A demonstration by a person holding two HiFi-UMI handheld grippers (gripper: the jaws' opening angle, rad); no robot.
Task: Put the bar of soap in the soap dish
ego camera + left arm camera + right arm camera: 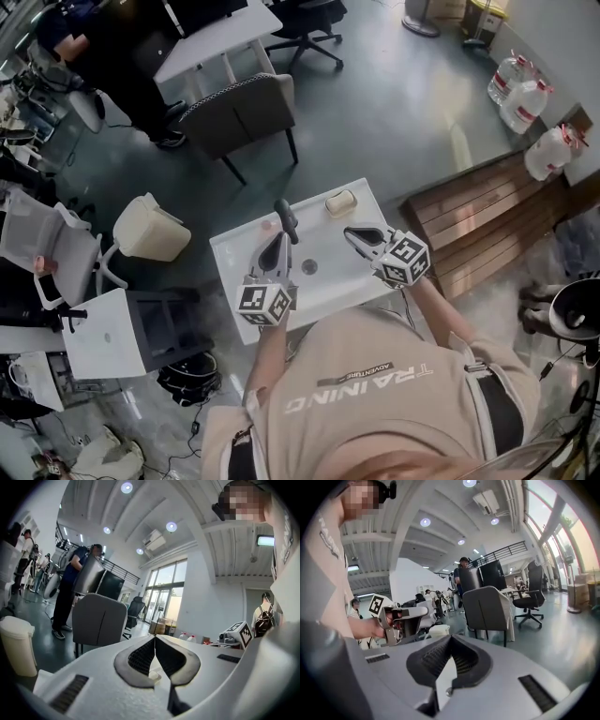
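In the head view a white washbasin (239, 248) stands below me, with a dark tap (286, 220) and a drain (309, 267). A cream soap-sized block (339, 202) lies on its far right corner; whether it is the soap, the dish or both I cannot tell. My left gripper (280, 242) hangs over the basin's left half, jaws together and empty (154, 637). My right gripper (352, 233) is raised over the right half, just short of the cream block, also shut with nothing between its jaws (450, 637). Both gripper views look out level across the room, above the basin.
A grey chair (239, 112) stands beyond the basin, and a cream bin (150, 228) to its left. A wooden bench (487, 220) and water jugs (520, 94) are at the right. A person (70, 588) stands at the far desks.
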